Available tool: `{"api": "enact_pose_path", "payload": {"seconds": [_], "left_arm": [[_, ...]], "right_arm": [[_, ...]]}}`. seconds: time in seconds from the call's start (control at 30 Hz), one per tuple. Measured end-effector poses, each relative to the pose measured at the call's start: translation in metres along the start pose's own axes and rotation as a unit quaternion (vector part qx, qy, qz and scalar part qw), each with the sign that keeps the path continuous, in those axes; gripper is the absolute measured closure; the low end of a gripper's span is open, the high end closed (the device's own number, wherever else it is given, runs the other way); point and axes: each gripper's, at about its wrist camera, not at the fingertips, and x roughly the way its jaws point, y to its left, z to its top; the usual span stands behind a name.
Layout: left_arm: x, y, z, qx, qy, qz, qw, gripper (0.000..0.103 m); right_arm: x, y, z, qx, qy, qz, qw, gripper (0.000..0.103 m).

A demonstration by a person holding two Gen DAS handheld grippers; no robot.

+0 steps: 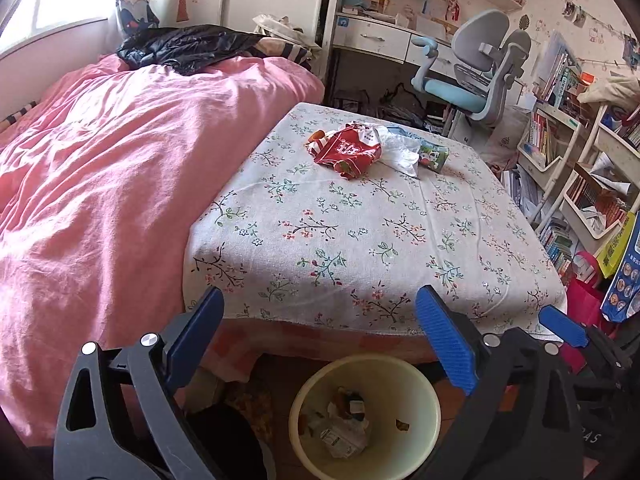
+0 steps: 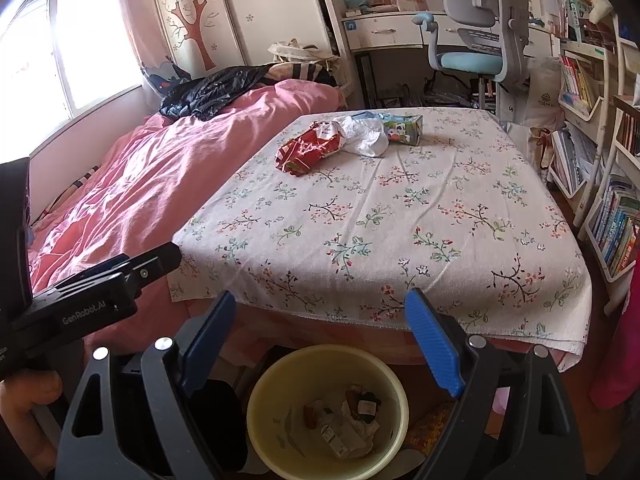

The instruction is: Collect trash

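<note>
Both grippers hang over the bin (image 1: 365, 412) at the near edge of the table, and both are empty. The left gripper (image 1: 320, 336) has its blue fingers (image 1: 446, 340) spread wide, nothing between them, pointing down past the table edge toward the bin. The right gripper (image 2: 320, 340) shows the same: blue fingers (image 2: 434, 344) apart, no grip, with the cream bin's mouth sitting right below in its view. Inside the bin lies a heap of crumpled paper and packaging (image 2: 346, 420), plus a small brown scrap (image 1: 402, 425) apart from the heap. Up on the table (image 1: 360, 240), under the flowered cloth, more trash waits at the far side: a red wrapper (image 1: 346, 152), a crumpled white tissue (image 1: 398, 150) touching it, and a small green carton (image 1: 434, 156) just beside the tissue. In the right view the left gripper's black body (image 2: 80, 304) juts in from the left edge, a hand (image 2: 28, 412) below it. A pink quilt (image 1: 100, 180) covers the bed alongside the table, with a black jacket (image 1: 188, 46) at its far end. A grey and blue chair (image 1: 476, 76) stands at the desk beyond.
</note>
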Motion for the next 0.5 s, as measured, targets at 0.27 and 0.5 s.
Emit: {"api": "enact_pose_path", "payload": {"seconds": [0.27,0.5], "left_arm": [[-0.0003,-0.0019,-0.0003,0.004,-0.004,0.004,1.0000,0.009],[-0.0011,-0.0046,-0.0002,0.001,-0.008,0.009,0.9999,0.009]], "right_arm": [[-0.0059,0.0049,0.0021,-0.007,-0.016,-0.002,1.000,0.020],[-0.0091,0.0075,0.0041,-0.009,-0.026,-0.003,1.000,0.020]]}}
